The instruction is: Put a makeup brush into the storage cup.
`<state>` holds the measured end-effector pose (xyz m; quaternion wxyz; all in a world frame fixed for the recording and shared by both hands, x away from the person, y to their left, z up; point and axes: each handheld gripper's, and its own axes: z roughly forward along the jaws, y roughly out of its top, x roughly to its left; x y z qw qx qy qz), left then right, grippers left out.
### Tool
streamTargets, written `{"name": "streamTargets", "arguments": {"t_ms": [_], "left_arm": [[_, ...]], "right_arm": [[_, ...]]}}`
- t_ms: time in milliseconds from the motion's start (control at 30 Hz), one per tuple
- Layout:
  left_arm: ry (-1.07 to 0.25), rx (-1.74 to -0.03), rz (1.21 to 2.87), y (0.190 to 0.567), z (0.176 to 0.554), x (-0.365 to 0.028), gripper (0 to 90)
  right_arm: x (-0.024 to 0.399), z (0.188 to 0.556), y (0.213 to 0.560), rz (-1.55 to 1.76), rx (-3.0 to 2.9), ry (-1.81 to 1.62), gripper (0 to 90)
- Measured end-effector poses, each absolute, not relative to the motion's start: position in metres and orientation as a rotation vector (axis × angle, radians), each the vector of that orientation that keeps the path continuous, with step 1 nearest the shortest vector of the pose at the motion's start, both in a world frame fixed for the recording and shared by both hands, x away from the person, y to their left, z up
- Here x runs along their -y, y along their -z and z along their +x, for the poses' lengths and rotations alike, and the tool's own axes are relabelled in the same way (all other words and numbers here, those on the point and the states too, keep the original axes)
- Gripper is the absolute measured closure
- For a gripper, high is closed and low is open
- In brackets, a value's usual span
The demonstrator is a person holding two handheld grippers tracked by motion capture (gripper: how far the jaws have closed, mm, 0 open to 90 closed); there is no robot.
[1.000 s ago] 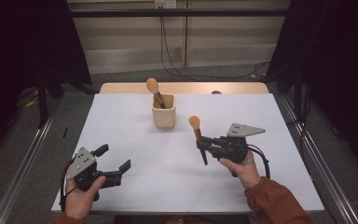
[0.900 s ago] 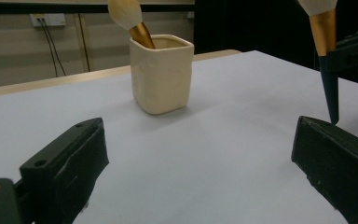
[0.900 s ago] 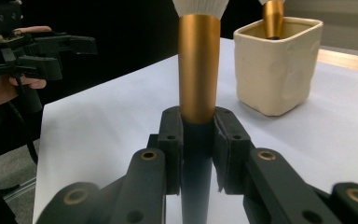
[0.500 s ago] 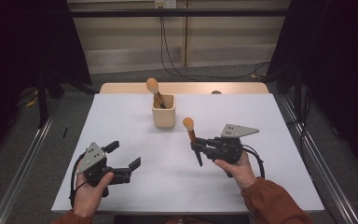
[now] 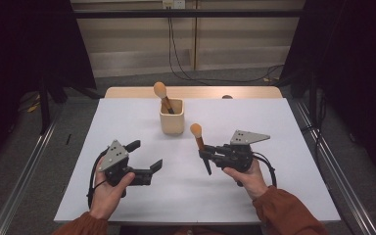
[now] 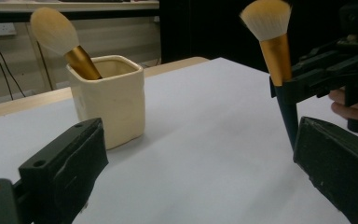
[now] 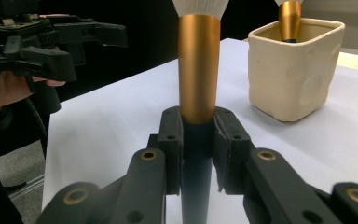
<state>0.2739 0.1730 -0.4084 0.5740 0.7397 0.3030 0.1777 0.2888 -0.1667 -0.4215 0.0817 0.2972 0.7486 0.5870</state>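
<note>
Fingers of the right gripper (image 5: 208,155) clamp the dark handle of a makeup brush (image 5: 200,147), just below its gold ferrule, and hold it above the white counter (image 5: 284,147), near the cream cup (image 5: 172,117) but clear of it. A second brush (image 5: 163,96) leans in that cup, bristles up. To the left, the left gripper (image 5: 146,157) hangs low over the counter with its fingers spread wide and nothing between them.

The held brush stands close to upright: its long axis runs from the tapered handle tip, pointing down at the counter, to the pale bristle head on top, which tips slightly toward the far edge in the high view.

The likely next step is dropping it into the cup, and the risks sit there. The pads grip only a short stretch of a smooth, tapering handle, so the brush could swivel or slip in transit. The cup's mouth is small and partly taken by the leaning brush; a tip arriving off-centre could strike the rim or the other brush's handle, nudging or toppling the light cup.
</note>
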Motion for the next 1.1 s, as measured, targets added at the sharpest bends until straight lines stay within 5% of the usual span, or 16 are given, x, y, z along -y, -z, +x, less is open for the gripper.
{"name": "streamTargets", "arguments": {"t_ms": [1100], "left_arm": [[-0.357,-0.574,1.704,0.382,0.304,-0.1,2.7]], "right_arm": [[0.169,0.289,0.422,0.882,-2.228,-1.752,75.1]]}}
